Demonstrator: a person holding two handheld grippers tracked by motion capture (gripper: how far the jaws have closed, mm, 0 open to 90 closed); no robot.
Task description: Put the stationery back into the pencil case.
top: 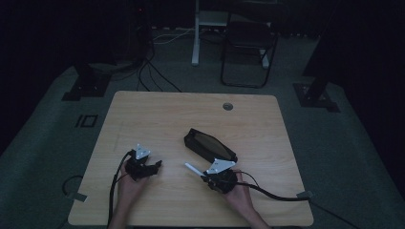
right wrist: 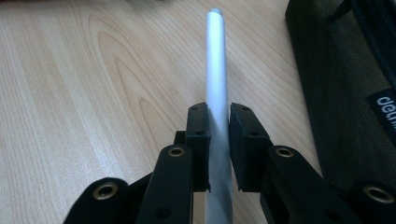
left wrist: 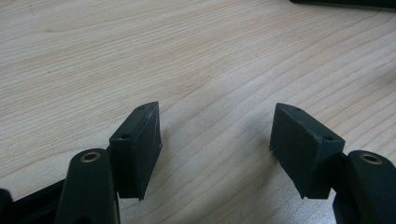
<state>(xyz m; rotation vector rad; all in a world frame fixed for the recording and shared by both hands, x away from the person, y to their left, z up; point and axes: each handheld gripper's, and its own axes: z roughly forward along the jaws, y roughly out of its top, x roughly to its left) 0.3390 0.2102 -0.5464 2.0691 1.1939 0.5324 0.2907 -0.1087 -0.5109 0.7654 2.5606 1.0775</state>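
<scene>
The right gripper [right wrist: 219, 126] clamps a pen [right wrist: 215, 60] just beside the pouch [top: 210, 145]; the left gripper [left wrist: 215, 135] gapes wide over bare table [top: 157, 114], well apart from it.

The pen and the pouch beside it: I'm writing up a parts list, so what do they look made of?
The pen held in the right gripper looks like matte silver metal or metal-look plastic: a smooth, even barrel with a soft sheen and no seam. The pouch looks like dark olive woven fabric, canvas or nylon, going by its fine weave, stitched black edging and sewn-on label.
</scene>
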